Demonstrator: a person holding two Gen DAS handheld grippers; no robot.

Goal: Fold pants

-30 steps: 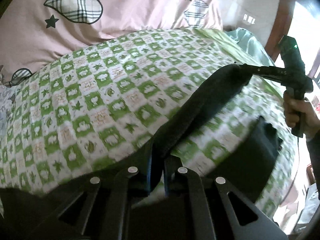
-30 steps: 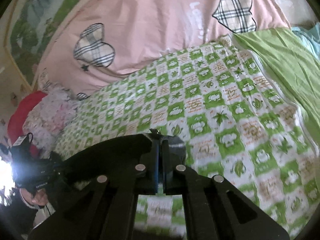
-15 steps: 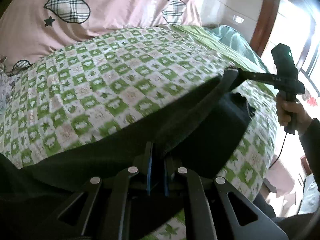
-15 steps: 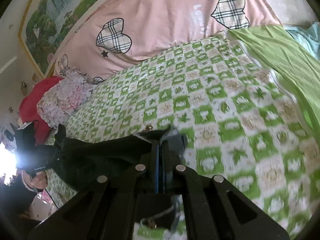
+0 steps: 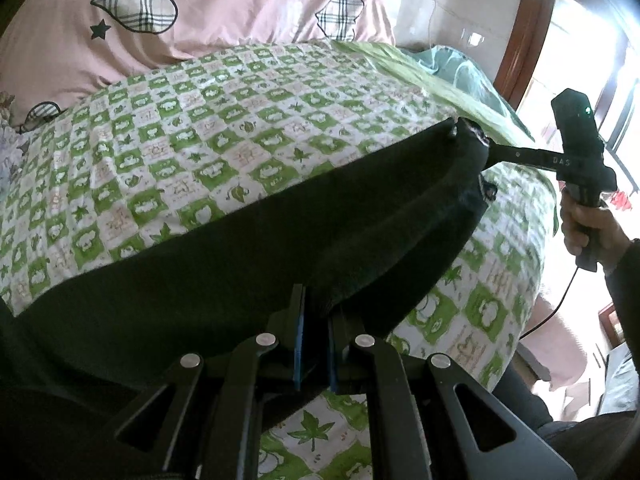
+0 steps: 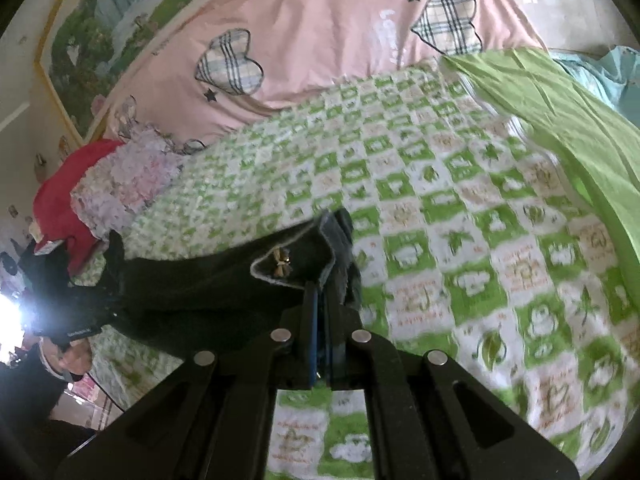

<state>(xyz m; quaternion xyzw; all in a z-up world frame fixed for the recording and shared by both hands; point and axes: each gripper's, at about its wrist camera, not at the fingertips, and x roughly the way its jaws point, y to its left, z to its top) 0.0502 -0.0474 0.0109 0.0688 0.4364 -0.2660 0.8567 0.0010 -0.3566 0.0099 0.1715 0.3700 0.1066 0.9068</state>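
Pants [image 5: 248, 256] stretched above checked bedspread [image 5: 208, 152]. Left wrist view: left gripper [image 5: 316, 320] clamps one corner. Right wrist view: right gripper [image 6: 320, 304] clamps the other corner; keep both level and taut when lowering.

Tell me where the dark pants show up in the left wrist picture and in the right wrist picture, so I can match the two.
Left wrist: the pants stretch across the lower middle, from the left gripper up to the right gripper.
Right wrist: they hang centre-left, from the right gripper to the left gripper.
Shared landmark: the green checked bedspread.
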